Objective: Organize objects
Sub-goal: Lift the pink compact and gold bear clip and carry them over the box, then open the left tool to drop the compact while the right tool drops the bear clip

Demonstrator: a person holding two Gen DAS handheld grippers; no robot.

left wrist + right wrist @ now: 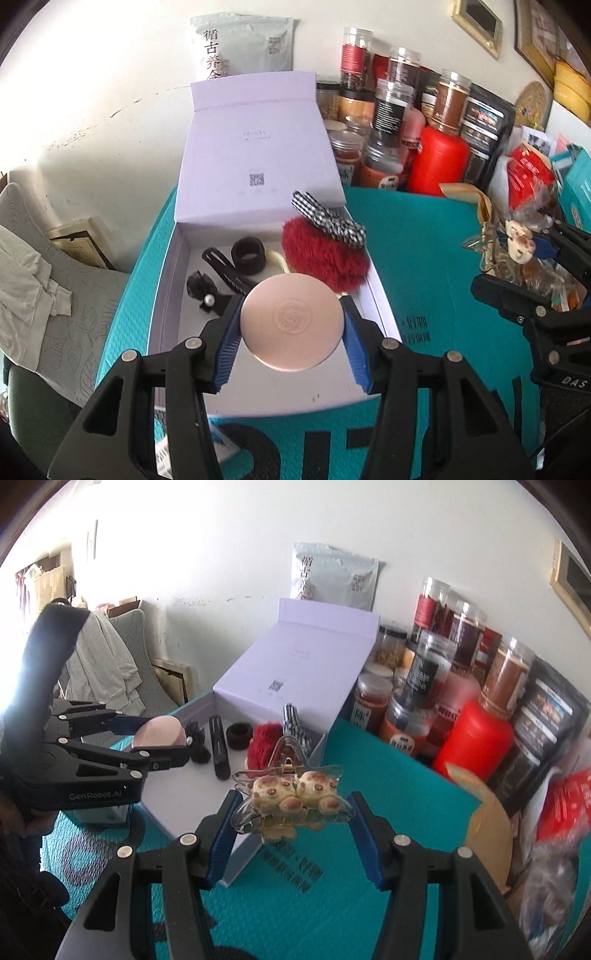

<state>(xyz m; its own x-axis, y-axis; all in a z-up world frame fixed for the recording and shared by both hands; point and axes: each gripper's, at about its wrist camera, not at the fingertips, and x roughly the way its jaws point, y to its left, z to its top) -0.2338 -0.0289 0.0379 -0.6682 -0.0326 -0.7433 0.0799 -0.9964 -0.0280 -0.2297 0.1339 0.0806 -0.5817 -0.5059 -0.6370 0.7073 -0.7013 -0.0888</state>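
Left gripper (291,332) clamps pink compact (290,322) over the box (162,295), frame centre; set it on bare floor lower down (avoid clips). Right gripper (291,812) grips bear clip (293,799).

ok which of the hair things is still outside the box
The clear star-shaped claw clip with two bear figures, gripped by the right gripper over the teal mat. The red pompom, black band and black clips already lie in the white box.

Beyond the jaws and off to their right, spice jars (391,107) crowd round a red bottle (437,162) — a grey pouch (242,46) leans on the wall straight ahead.
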